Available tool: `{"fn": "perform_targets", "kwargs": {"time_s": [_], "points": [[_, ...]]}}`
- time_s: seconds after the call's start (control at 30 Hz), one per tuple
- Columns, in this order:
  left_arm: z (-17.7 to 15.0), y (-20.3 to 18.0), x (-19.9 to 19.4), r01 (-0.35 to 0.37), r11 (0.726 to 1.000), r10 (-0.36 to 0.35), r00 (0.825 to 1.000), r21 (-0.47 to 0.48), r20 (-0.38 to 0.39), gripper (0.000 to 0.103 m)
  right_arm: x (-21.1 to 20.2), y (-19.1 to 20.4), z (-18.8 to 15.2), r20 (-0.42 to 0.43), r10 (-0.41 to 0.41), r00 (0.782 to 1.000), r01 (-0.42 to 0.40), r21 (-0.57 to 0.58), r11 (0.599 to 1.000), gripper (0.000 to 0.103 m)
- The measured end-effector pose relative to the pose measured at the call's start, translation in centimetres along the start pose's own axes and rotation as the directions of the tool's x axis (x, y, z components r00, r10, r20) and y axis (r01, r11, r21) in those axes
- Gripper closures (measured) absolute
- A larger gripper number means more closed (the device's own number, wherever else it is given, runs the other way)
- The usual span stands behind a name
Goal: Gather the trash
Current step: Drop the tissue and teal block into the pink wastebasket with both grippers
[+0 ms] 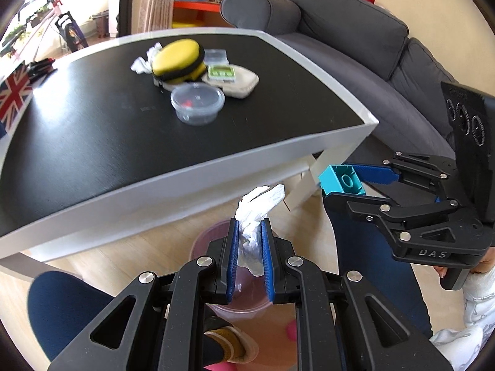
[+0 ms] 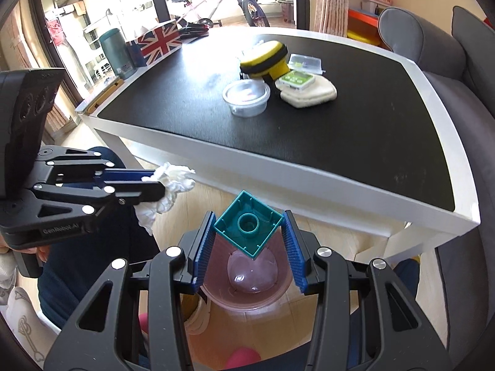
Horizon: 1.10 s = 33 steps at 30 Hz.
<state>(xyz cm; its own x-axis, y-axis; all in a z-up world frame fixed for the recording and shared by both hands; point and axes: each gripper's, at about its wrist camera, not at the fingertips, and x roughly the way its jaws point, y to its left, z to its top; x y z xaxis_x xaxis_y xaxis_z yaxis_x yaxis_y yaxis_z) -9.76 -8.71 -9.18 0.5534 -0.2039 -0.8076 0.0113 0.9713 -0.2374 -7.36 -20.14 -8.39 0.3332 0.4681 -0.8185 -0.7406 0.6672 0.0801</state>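
My left gripper (image 1: pixel 250 227) is shut on a crumpled white tissue (image 1: pixel 260 201), which sticks up past its blue pads. Right under it on the floor stands a translucent pink bin (image 1: pixel 207 238). My right gripper (image 2: pixel 250 218) is shut on a teal toy block (image 2: pixel 249 232), hollow side facing the camera, and hangs over the same bin (image 2: pixel 244 304). The left wrist view shows the right gripper (image 1: pixel 343 187) with the block (image 1: pixel 335 179) at the right. The right wrist view shows the left gripper (image 2: pixel 159 182) with the tissue (image 2: pixel 173 182) at the left. A second tissue (image 1: pixel 144 61) lies on the table.
The black table with a white rim (image 1: pixel 185 167) stands just beyond the bin. It carries a clear lidded tub (image 1: pixel 198 102), a yellow case (image 1: pixel 178 58), a folded cloth (image 1: pixel 244 85) and a Union Jack box (image 1: pixel 14 95). A grey sofa (image 1: pixel 355 46) stands on the right. A person's blue-clad legs (image 1: pixel 65 303) flank the bin.
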Motion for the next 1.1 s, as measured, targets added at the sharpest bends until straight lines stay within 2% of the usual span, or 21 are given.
{"fn": "perform_targets", "kwargs": {"time_s": [0.23,0.33,0.37,0.4,0.43,0.47,0.5,0.77,1.1], "points": [[-0.9,-0.3,1.7,0.015,1.000,-0.015,1.000,-0.001,-0.026,0.087,0.4,-0.3,-1.1,-0.001,-0.005,1.000,0.005,0.014,1.000,0.059],[-1.0,-0.4,2.1,0.016,1.000,-0.016,0.999,0.000,-0.030,0.080,0.3,-0.3,-1.4,0.005,-0.004,1.000,0.004,0.018,1.000,0.059],[-0.9,-0.4,2.3,0.013,1.000,-0.013,0.999,-0.001,-0.031,0.066,0.3,-0.3,-1.4,0.006,-0.004,1.000,0.004,0.020,1.000,0.059],[-1.0,-0.3,2.3,0.010,1.000,-0.010,1.000,-0.005,-0.027,0.045,0.2,-0.2,-1.5,0.008,-0.004,1.000,0.004,0.020,1.000,0.059],[-1.1,-0.2,2.1,0.014,1.000,-0.014,1.000,-0.015,-0.013,0.036,0.2,-0.2,-1.5,0.010,-0.005,1.000,0.005,0.019,1.000,0.059],[-1.1,-0.1,1.9,0.017,1.000,-0.017,1.000,-0.022,-0.003,0.021,0.1,-0.2,-1.6,0.013,-0.006,1.000,0.006,0.020,1.000,0.059],[-1.2,0.0,1.7,0.014,1.000,-0.014,1.000,-0.027,0.012,0.014,0.0,-0.2,-1.7,0.014,-0.005,1.000,0.005,0.022,1.000,0.059],[-1.3,1.1,-0.6,-0.004,0.997,0.009,0.998,-0.077,0.063,0.008,0.1,0.1,-2.3,0.016,0.005,1.000,-0.005,0.023,1.000,0.059],[-1.6,0.8,-3.8,-0.018,0.997,0.029,0.989,-0.080,0.143,0.008,1.8,1.1,-3.5,-0.001,0.028,1.000,-0.028,0.010,1.000,0.059]]}}
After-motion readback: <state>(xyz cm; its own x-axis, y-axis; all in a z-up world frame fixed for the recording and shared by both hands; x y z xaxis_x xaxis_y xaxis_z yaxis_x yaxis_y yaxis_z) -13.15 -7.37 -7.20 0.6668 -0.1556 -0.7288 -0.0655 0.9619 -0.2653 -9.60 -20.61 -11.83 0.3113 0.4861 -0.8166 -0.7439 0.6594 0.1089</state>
